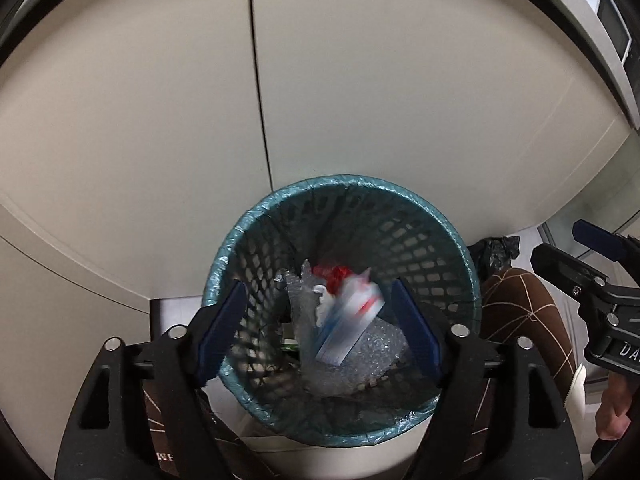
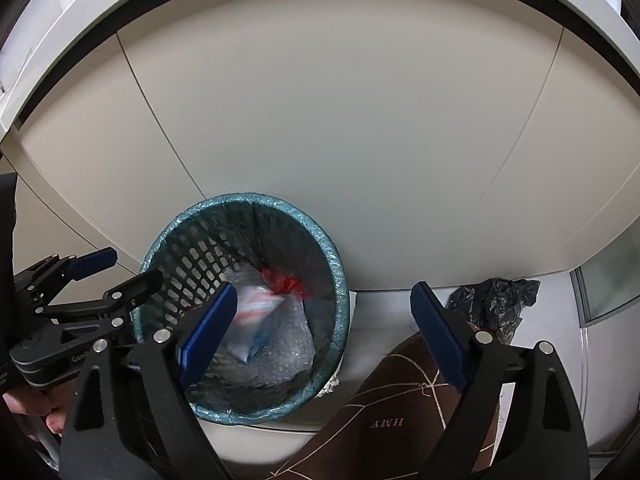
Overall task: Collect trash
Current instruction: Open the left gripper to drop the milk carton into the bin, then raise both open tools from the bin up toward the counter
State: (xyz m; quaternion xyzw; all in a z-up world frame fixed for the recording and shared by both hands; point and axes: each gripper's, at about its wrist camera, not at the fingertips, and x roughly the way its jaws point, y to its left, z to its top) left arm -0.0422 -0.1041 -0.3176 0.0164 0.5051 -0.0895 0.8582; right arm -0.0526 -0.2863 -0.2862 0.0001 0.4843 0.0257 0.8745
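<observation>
A round mesh wastebasket [image 1: 340, 304], lined with a teal plastic bag whose edge is folded over the rim, is seen standing on the floor [image 2: 384, 312] against pale cabinet doors [image 1: 360, 100]. The left hand-held gripper [image 1: 320, 328] is held directly above the basket's opening, its blue-padded fingers [image 1: 224, 332] spread wide with nothing between them. Inside the basket a white packet with red and blue stripes [image 1: 348, 324] is seen, blurred, so whether it is in mid-air or resting cannot be told; it lies over clear bubble wrap [image 1: 360, 364], and a piece of red plastic [image 1: 334, 274] is seen at the back of the pile. The right hand-held gripper [image 2: 324, 332] is held beside the basket, to its right, with its fingers [image 2: 438, 336] likewise spread and empty; the left pad overlaps the basket's rim in the right wrist view, while the right pad is seen over a brown slipper with thin cream lines [image 2: 400, 408]. A crumpled black plastic bag [image 2: 494, 300] lies on the floor just beside the basket, near the foot of the cabinet. In the left wrist view the right gripper is visible at the right edge, and in the right wrist view the left gripper is visible at the left edge, beside the basket's rim.
</observation>
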